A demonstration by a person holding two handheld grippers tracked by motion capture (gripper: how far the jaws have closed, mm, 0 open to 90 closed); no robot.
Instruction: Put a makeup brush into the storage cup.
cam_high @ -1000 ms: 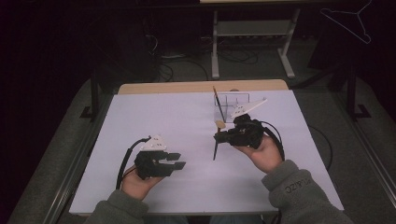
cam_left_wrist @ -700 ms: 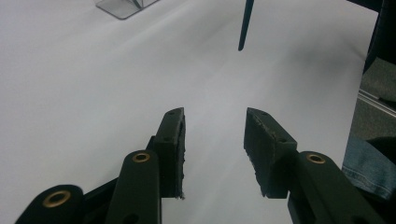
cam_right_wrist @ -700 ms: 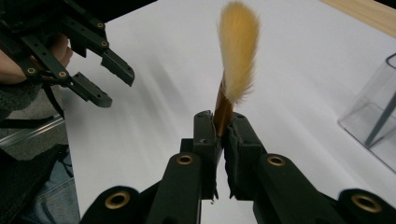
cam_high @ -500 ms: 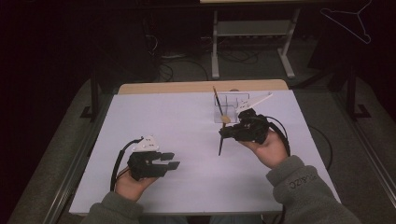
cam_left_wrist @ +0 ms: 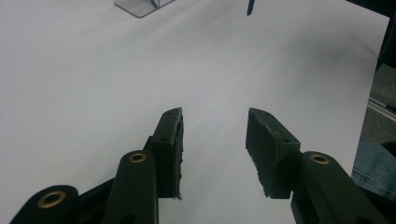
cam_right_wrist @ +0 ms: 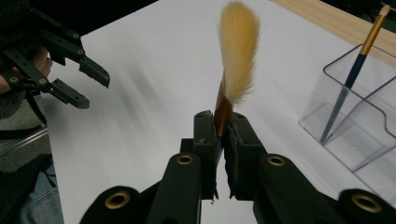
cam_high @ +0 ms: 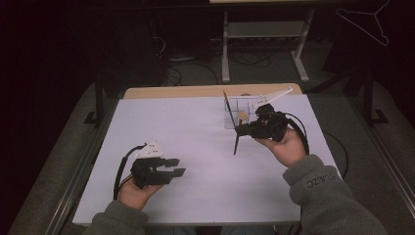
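Two brushes in play, one of them gripped by the right gripper (cam_high: 242, 129) just beside the clear holder (cam_high: 230, 122), on the holder's near side. Jaws pressed almost fully together on the orange neck of this held brush (cam_right_wrist: 236, 56), right under its pale tuft; tuft pointed up and away in the right gripper view, dark handle hung down toward the white table (cam_high: 195, 127) in front of the holder. Could not tell from above whether the tuft was already over the holder's rim or only next to it. Second brush (cam_right_wrist: 355, 70), with blue handle, stood leaning inside the holder, not touched. Left gripper (cam_high: 177, 166) kept low and well apart from the holder, toward the person's side, jaws about half open with nothing between the pads (cam_left_wrist: 170, 135). Judged as the carrying step: brush lifted and brought to the holder, not yet placed in it. For the next move, probably: to turn the brush so that the handle end came over an empty compartment of the holder, to lower it gently without knocking the leaning brush or pushing the light holder, and only then to loosen the grip.
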